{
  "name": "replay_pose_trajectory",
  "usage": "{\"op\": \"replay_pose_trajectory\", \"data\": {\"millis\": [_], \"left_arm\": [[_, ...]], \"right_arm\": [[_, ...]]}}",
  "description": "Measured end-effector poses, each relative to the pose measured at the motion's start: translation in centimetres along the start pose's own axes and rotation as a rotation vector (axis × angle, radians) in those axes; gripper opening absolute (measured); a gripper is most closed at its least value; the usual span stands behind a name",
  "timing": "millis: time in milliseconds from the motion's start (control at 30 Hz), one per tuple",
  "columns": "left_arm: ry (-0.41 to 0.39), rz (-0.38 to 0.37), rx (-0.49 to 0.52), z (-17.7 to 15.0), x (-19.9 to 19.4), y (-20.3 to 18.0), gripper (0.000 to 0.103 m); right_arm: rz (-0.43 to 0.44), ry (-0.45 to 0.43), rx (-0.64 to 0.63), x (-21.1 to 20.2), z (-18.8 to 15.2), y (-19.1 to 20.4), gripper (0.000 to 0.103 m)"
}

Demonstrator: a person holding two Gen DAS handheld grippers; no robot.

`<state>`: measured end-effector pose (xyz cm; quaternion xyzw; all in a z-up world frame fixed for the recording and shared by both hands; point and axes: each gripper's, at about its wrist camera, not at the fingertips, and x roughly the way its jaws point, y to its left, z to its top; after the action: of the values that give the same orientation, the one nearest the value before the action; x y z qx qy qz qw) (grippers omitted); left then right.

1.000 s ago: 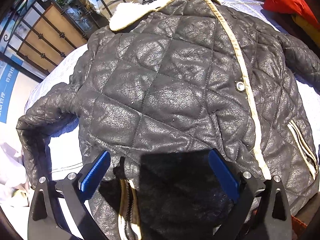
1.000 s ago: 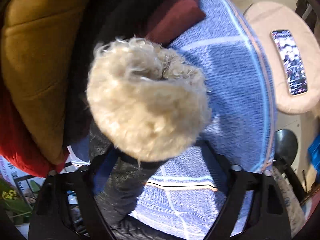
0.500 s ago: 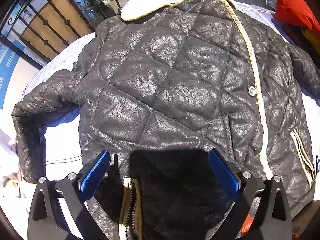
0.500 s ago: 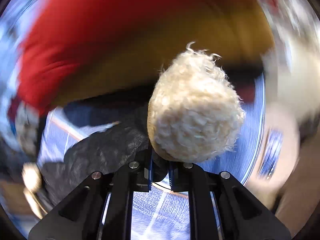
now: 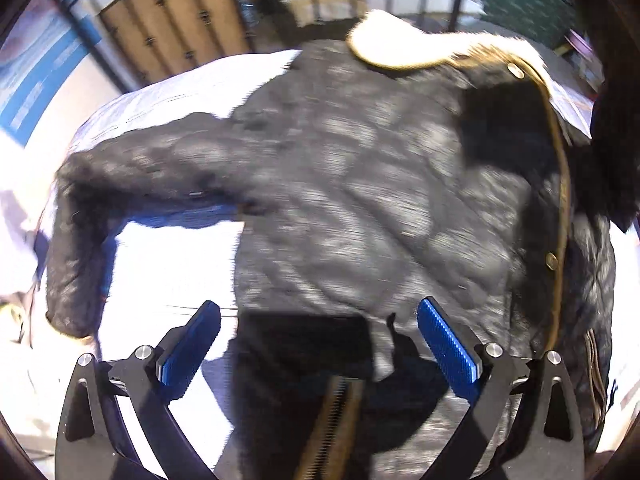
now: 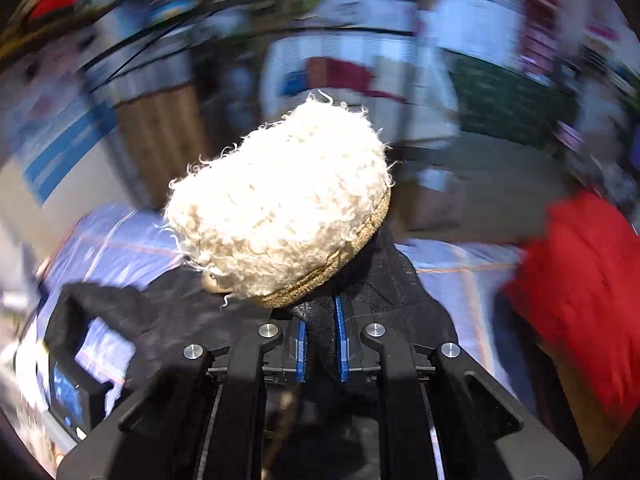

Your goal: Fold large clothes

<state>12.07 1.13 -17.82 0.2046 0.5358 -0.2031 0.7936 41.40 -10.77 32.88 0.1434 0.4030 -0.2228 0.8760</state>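
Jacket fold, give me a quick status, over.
Right hand-held gripper shut on the jacket's fleece cuff, sleeve lifted. Left hand-held gripper open above the jacket, holding nothing. Nothing in the way.

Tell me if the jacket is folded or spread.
Mostly spread: the jacket lies open-flat, one sleeve out; the right gripper lifts the other cuff.

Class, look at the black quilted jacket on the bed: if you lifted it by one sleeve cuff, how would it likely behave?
The jacket would probably sag: its sleeve lies bent. Thick quilting suggests some weight. The fleecy cuff bulges past the right tool, so it likely squashes easily.
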Motion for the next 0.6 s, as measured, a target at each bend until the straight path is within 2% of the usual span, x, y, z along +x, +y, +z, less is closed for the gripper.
{"op": "replay_pose_trajectory", "data": {"millis": [100,167,300,400,467,500,533,600], "left_arm": [[-0.018,0.042,-0.031,-0.2,-0.6,2.3,0.097],[-0.018,0.065,-0.052,-0.7,-0.7,3.5,0.097],[0.004,0.086,-0.106,-1.6,-0.7,5.8,0.097],[0.027,0.095,-0.141,-2.1,-0.1,6.8,0.097],[0.041,0.096,-0.154,-2.0,0.4,7.2,0.097],[0.044,0.096,-0.157,-1.8,0.5,7.3,0.097],[0.044,0.095,-0.158,-1.5,0.6,7.4,0.097],[0.029,0.097,-0.157,-0.6,0.5,7.6,0.097]], "right_arm": [[0.070,0.043,-0.138,4.3,0.4,7.6,0.012],[0.080,0.102,-0.201,6.6,-1.2,11.7,0.013],[0.024,0.274,-0.294,12.1,-5.4,15.5,0.020],[0.000,0.372,-0.403,13.4,-8.6,17.4,0.026],[-0.045,0.401,-0.511,14.1,-9.5,19.1,0.051],[-0.092,0.386,-0.594,14.0,-10.3,19.9,0.078],[-0.147,0.349,-0.660,13.9,-10.6,20.5,0.085],[-0.201,0.259,-0.776,12.3,-10.7,21.5,0.085]]}}
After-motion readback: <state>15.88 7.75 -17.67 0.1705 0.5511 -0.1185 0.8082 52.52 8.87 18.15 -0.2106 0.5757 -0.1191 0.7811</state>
